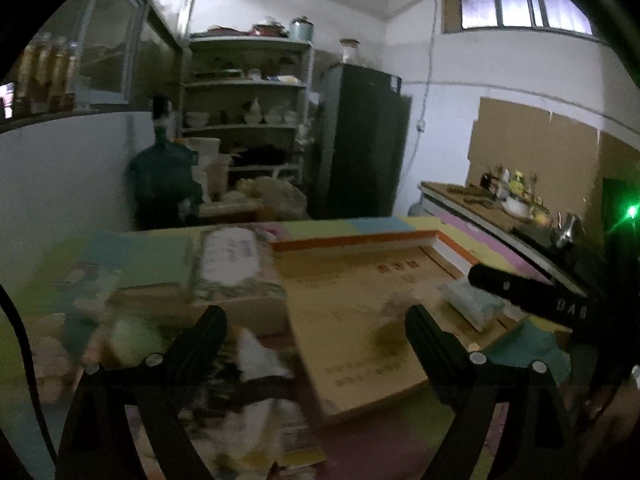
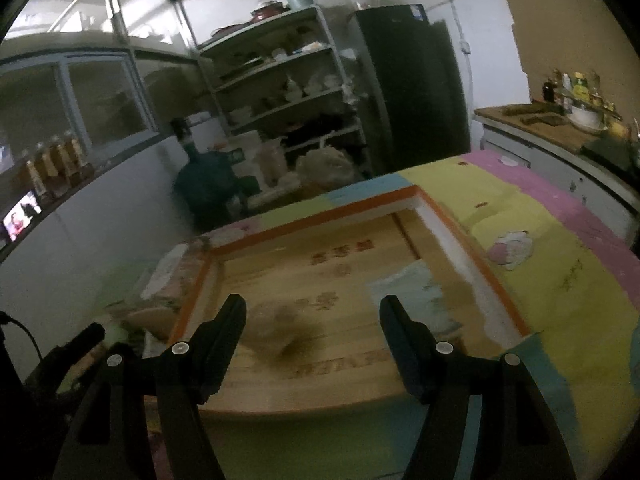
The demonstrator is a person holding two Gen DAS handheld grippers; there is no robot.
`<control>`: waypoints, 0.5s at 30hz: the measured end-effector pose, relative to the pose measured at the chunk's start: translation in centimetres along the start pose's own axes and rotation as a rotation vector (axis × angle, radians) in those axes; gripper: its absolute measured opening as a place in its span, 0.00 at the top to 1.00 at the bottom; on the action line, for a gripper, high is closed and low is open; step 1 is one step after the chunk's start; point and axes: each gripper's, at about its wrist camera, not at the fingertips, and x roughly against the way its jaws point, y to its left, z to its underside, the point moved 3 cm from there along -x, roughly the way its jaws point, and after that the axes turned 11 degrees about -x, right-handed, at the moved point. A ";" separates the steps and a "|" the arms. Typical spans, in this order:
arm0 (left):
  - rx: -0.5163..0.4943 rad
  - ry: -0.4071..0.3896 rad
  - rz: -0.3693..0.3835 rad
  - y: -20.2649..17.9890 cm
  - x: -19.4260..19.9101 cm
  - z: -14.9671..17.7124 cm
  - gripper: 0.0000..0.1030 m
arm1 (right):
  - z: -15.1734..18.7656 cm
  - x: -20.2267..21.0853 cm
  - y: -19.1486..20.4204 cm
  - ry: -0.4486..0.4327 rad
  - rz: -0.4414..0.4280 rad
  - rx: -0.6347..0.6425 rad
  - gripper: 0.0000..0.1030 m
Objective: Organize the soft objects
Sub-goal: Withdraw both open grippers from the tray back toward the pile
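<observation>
A shallow cardboard tray with an orange rim lies on the colourful foam mat. Inside it are a blurred brown soft toy and a pale blue soft pack. My right gripper hovers open over the tray, nothing between its fingers. In the left wrist view the tray, the brown toy and the pack show again. My left gripper is open and empty above the tray's left edge. Left of it lie a pale green soft thing and a white cloth, both blurred.
A printed carton stands beside the tray's left side. Behind the table are a blue water jug, a shelf rack with dishes and a dark fridge. A counter with bottles runs along the right.
</observation>
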 end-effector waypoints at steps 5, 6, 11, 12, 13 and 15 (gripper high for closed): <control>0.016 -0.032 -0.014 2.0 1.9 0.4 0.12 | 1.2 0.2 2.3 -0.006 -0.011 0.027 0.31; 0.014 -0.034 -0.016 2.2 2.2 0.5 0.12 | 1.5 0.4 2.8 -0.008 -0.014 0.030 0.31; 0.037 -0.035 -0.036 4.2 3.8 1.3 0.12 | 2.5 1.0 4.5 -0.015 -0.031 0.044 0.31; 0.041 -0.031 -0.041 4.6 4.0 1.4 0.13 | 2.6 1.0 4.9 -0.016 -0.034 0.049 0.31; 0.044 -0.024 -0.050 5.0 4.2 1.5 0.13 | 2.8 1.1 5.4 -0.016 -0.038 0.054 0.31; 0.046 -0.005 -0.073 5.6 4.4 1.7 0.14 | 3.1 1.2 6.0 -0.017 -0.044 0.057 0.31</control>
